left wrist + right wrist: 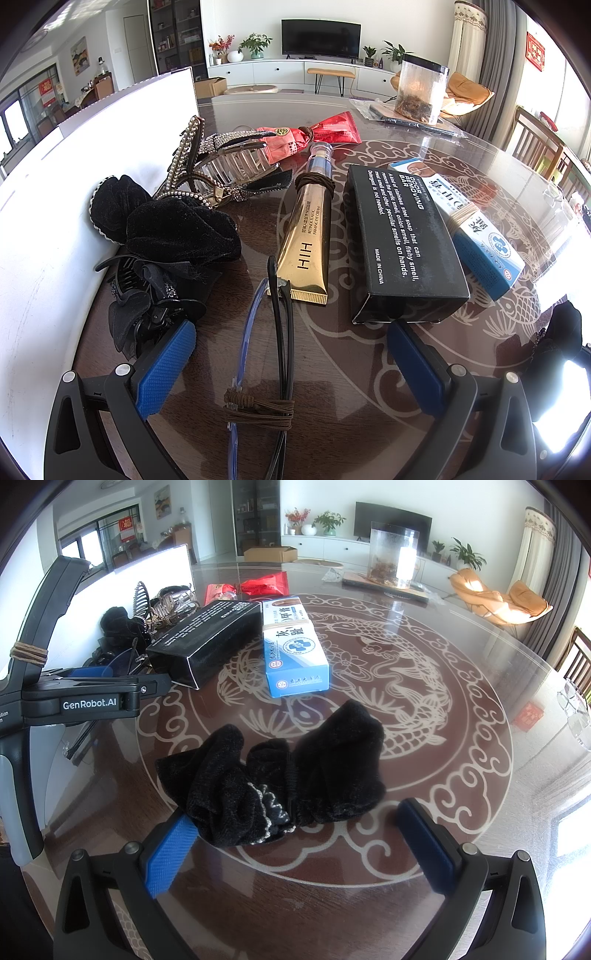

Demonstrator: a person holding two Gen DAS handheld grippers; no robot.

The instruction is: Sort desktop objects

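I am looking at the black velvet bow, lying flat on the glass-topped table directly ahead of my right gripper. Its jaws are standing wide apart, the left blue pad touching the edge of the cloth and the other pad off to the right of it. I am judging the bow light, soft and quick to squash, so I am aiming for the pinched middle, where the beaded trim is showing, since the loose lobes would likely fold and slip out.

Just beyond it are sitting a blue medicine box and a black soap box, side by side and touching.

My left gripper is also gaping open, straddling a pair of folded glasses bound with a brown band. These are looking stiff but fragile, best taken across the folded temples, not the lens. Ahead of them are lying a gold cream tube, a red sachet, and hair clips piled against a white board.
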